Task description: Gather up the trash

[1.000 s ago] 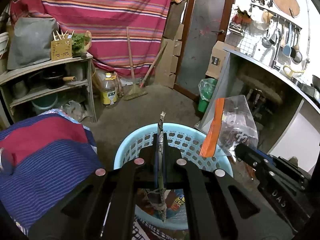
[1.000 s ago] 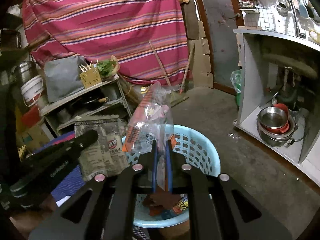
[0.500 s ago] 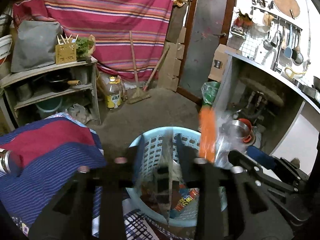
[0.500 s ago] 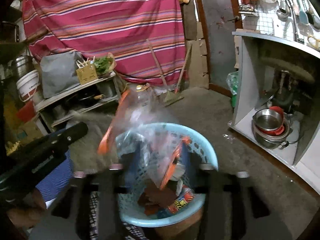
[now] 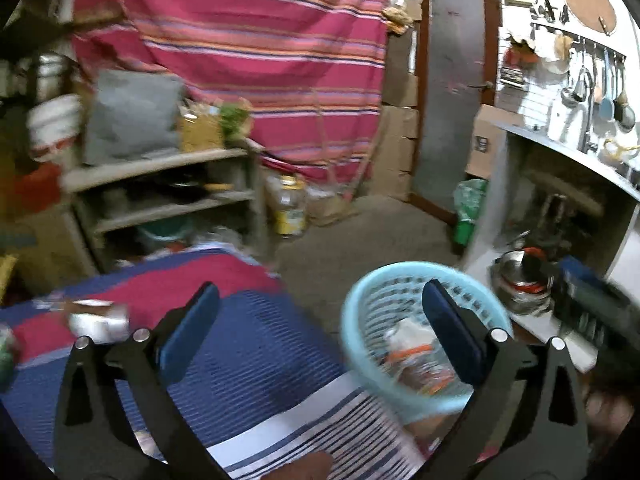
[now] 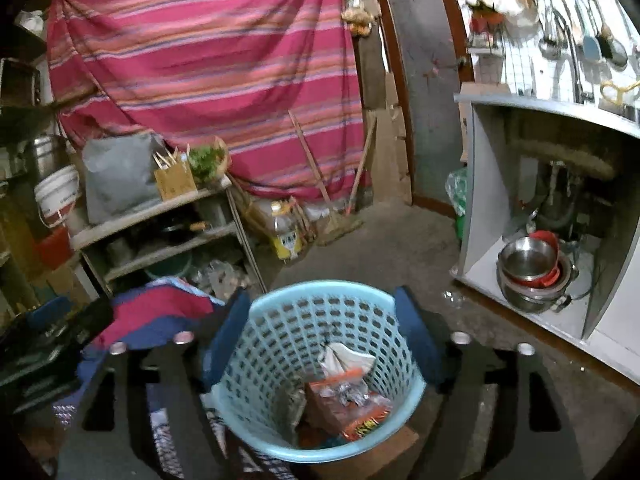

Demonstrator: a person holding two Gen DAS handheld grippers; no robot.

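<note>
A light blue plastic basket stands on the floor beside a bed with a blue and red striped cover. In the basket lie a clear bag with an orange strip, a grey printed wrapper and orange snack wrappers. My right gripper hangs over the basket, its jaws opening with nothing held between them. My left gripper straddles the bed edge and the basket, its jaws opening wide and empty. The right gripper's body shows at the right of the left wrist view.
A silver can lies on the bed cover at the left. Behind stand a grey shelf, a yellow oil bottle and a broom. Steel bowls sit in the white cabinet at the right.
Both grippers opened and let go of their trash: the grey wrapper and the clear orange-striped bag dropped into the basket. The left gripper swung left towards the bed; both rose a little.
</note>
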